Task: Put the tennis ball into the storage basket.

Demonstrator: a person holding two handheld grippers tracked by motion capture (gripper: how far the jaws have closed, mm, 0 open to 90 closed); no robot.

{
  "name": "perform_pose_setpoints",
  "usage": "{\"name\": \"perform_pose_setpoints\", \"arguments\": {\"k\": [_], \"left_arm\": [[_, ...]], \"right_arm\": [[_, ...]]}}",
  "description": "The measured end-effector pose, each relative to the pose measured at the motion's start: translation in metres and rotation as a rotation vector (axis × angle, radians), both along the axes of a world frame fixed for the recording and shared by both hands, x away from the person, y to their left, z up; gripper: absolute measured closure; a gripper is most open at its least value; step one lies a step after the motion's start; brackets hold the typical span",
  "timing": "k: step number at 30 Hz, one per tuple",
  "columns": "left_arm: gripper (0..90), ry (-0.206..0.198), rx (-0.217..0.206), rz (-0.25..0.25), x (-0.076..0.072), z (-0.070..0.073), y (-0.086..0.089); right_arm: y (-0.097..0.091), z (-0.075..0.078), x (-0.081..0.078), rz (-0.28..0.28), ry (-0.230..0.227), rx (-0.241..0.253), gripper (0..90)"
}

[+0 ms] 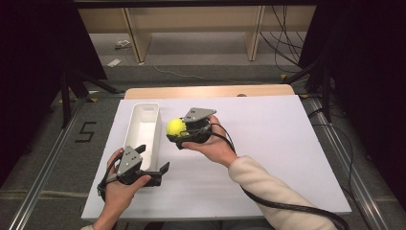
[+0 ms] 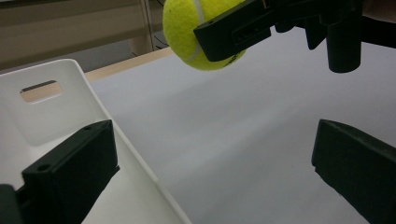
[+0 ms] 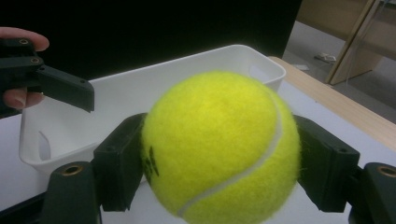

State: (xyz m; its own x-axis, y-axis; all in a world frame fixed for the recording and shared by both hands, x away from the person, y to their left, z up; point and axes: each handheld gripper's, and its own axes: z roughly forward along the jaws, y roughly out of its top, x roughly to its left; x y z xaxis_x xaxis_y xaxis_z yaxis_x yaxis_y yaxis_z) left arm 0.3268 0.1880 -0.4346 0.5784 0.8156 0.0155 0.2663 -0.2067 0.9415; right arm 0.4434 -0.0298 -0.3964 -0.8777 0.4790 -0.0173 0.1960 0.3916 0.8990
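Between your right gripper's (image 1: 178,132) black jaws sits a bright yellow-green tennis ball (image 3: 219,149), with a white curved seam and a small dark printed mark near one jaw. Just beyond it stands a plain white bin (image 1: 142,132). Your left gripper (image 1: 154,168) is black too, topped with a grey plate. Beneath both lies a white tabletop (image 1: 268,139), edged in light wood.

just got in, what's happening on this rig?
A person holds a gripper in each hand at a white-covered table. The right gripper is shut on a yellow tennis ball, held off the table just beside a long white bin. The left gripper is open, jaws straddling the bin's near right wall without closing on it. The ball isn't in the bin yet.
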Motion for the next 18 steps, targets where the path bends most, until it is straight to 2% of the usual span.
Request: {"name": "perform_pose_setpoints", "arguments": {"k": [18], "left_arm": [[0.0, 0.001, 0.001, 0.002, 0.0001, -0.0002, -0.0004]], "right_arm": [[0.0046, 0.0016, 0.0028, 0.005, 0.0, 0.001, 26.2]]}}
